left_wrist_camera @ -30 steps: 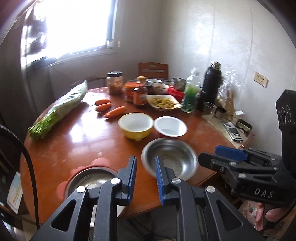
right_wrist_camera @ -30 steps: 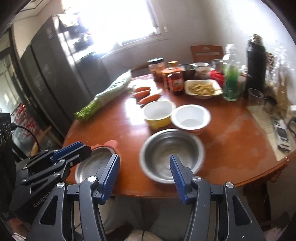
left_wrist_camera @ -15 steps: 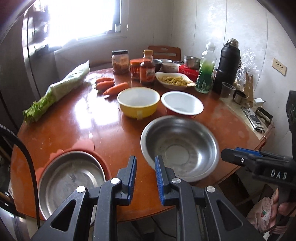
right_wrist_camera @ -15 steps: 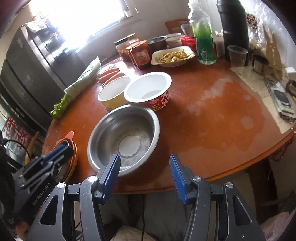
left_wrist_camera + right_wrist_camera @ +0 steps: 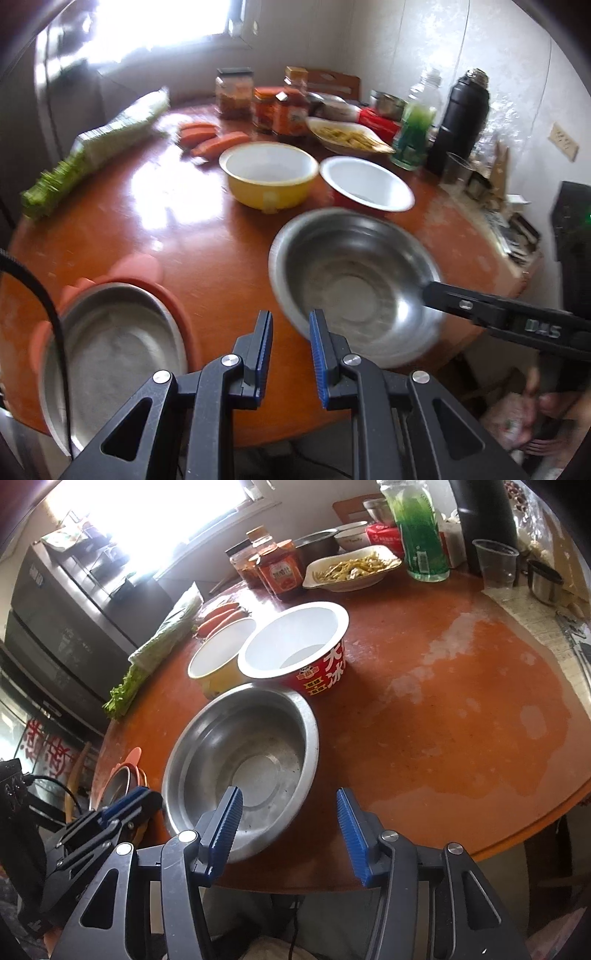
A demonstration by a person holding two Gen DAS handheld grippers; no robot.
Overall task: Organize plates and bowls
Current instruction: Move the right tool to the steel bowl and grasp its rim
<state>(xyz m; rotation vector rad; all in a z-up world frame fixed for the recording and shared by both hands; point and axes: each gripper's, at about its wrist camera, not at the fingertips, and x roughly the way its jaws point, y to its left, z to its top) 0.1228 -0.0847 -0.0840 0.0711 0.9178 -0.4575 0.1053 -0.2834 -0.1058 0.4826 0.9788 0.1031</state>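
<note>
Both grippers lower, steel bowl (image 5: 242, 760) closer

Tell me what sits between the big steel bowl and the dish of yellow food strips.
In the right wrist view, the red-and-white paper bowl sits between the large steel bowl and the white dish of yellow strips; bare tabletop otherwise.

Steel bowl (image 5: 243, 760) sitting upright, empty; yellow bowl (image 5: 218, 657) at 11, red-white bowl (image 5: 295, 650) at 1, touching.
</note>
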